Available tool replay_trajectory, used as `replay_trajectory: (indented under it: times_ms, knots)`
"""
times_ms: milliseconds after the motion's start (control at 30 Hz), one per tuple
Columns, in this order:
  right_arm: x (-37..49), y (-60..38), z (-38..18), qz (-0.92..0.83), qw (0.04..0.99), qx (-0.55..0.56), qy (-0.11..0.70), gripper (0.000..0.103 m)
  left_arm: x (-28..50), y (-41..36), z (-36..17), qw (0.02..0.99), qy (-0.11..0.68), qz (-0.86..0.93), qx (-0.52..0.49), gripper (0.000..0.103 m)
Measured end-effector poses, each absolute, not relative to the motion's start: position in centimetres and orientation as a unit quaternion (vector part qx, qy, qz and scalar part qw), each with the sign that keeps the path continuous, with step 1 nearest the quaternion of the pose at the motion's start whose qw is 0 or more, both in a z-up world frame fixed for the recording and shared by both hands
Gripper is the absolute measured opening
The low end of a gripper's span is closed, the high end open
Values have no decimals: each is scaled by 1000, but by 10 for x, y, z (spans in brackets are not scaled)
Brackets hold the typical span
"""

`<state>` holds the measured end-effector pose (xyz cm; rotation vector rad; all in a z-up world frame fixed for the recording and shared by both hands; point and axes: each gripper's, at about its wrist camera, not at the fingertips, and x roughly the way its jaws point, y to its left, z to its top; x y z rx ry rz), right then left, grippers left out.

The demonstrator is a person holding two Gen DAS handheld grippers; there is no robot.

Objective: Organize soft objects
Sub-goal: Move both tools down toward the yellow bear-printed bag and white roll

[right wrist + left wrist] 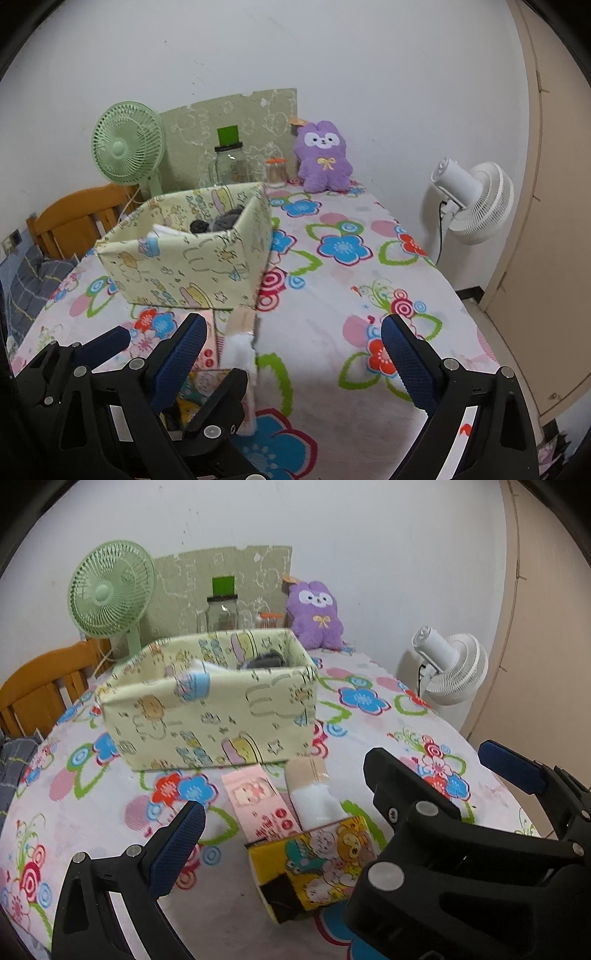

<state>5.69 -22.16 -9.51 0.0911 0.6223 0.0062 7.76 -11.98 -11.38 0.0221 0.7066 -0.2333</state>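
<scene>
On the flowered tablecloth [369, 738] before me stands a soft-sided fabric box [210, 709], pale yellow with cartoon prints, its walls sagging a little; inside it I can see something white and fluffy and a dark grey bundle (too deep in the box to tell what they are). Just in front of the box lie three small things close together: a flat pink printed packet [258, 801], a rolled piece [312, 794] with a beige band at its far end and a white fleecy near end, and a yellow cartoon-printed packet [317, 864], glossy and blocky, with a black patch at one corner.

My left gripper [280, 842] is spread wide, its blue ribbed pads well apart, and the yellow packet and the white roll lie between them, nothing pinched. From that view the left pad [177, 849] stands beside the pink packet, while the right-hand finger rises black and angular just beside the yellow packet.

My right gripper [295, 365] is also wide apart and holds nothing. The white fleecy roll [240, 343] lies just inside its left pad [181, 362], the rest of the gap showing bare cloth.

At the far edge of the table sit a purple plush bunny [316, 614], a green fan [110, 594] and a glass jar [221, 614].
</scene>
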Motion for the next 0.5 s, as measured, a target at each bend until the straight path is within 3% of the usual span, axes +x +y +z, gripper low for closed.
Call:
replay_trajectory:
  times_ms: [400, 500]
  knots:
    - [62, -232, -121, -13, 940, 45, 338, 97, 82, -129, -141, 914, 395, -95, 8, 102]
    - [64, -233, -128, -13, 936, 52, 348, 97, 84, -128, -147, 909, 406, -93, 9, 91]
